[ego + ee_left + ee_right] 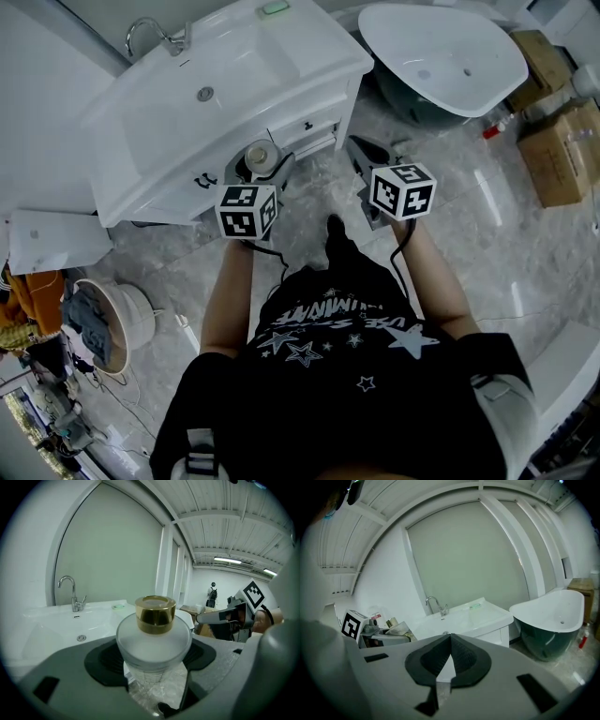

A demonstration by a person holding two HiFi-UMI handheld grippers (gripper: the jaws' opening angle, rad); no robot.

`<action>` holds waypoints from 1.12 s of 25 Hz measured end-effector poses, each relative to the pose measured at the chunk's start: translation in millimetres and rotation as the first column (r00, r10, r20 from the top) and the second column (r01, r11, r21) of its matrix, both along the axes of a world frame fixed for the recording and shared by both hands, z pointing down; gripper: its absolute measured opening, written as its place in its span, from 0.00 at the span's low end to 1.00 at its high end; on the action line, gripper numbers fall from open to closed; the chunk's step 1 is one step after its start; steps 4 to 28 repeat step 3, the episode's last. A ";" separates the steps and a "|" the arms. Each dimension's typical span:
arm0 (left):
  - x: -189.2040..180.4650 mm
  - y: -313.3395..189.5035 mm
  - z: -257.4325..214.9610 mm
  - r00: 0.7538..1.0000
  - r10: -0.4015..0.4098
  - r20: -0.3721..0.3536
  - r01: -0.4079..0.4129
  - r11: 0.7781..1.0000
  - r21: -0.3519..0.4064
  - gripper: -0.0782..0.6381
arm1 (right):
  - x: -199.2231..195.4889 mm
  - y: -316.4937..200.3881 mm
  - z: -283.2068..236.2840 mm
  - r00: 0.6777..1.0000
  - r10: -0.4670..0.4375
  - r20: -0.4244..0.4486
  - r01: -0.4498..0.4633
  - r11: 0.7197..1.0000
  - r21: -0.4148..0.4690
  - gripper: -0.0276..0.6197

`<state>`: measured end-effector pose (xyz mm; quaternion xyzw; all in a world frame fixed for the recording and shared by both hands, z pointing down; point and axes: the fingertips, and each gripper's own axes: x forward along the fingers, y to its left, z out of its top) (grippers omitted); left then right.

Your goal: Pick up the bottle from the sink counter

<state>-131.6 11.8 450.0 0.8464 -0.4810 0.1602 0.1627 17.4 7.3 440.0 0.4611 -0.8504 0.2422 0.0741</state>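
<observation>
A frosted glass bottle (153, 641) with a gold cap (155, 614) sits clamped between the jaws of my left gripper (154, 658). In the head view the bottle (260, 156) shows from above, held by the left gripper (261, 169) just off the front edge of the white sink counter (309, 56). My right gripper (367, 167) hangs over the floor to the right of it, jaws pressed together with nothing between them. In the right gripper view the right gripper (449, 660) is shut and empty, and the bottle (393, 623) shows at the left.
The white basin (202, 89) has a chrome faucet (150, 36) at its back and a green soap (275, 8) on the counter. A white bathtub (441, 56) stands at the right, cardboard boxes (558, 150) beyond it. A round bin (112, 323) stands at the lower left.
</observation>
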 end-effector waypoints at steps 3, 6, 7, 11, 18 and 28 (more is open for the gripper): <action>-3.3 19.2 -0.8 1.000 0.009 -0.002 -0.009 1.000 0.006 0.59 | -4.5 19.5 0.3 1.000 0.000 -0.002 0.000 1.000 0.006 0.05; -3.3 19.2 -0.8 1.000 0.009 -0.002 -0.009 1.000 0.006 0.59 | -4.5 19.5 0.3 1.000 0.000 -0.002 0.000 1.000 0.006 0.05; -3.3 19.2 -0.8 1.000 0.009 -0.002 -0.009 1.000 0.006 0.59 | -4.5 19.5 0.3 1.000 0.000 -0.002 0.000 1.000 0.006 0.05; -3.3 19.2 -0.8 1.000 0.009 -0.002 -0.009 1.000 0.006 0.59 | -4.5 19.5 0.3 1.000 0.000 -0.002 0.000 1.000 0.006 0.05; -3.3 19.2 -0.8 1.000 0.009 -0.002 -0.009 1.000 0.006 0.59 | -4.5 19.5 0.3 1.000 0.000 -0.002 0.000 1.000 0.006 0.05; -3.3 19.2 -0.8 1.000 0.009 -0.002 -0.009 1.000 0.006 0.59 | -4.5 19.5 0.3 1.000 0.000 -0.002 0.000 1.000 0.006 0.05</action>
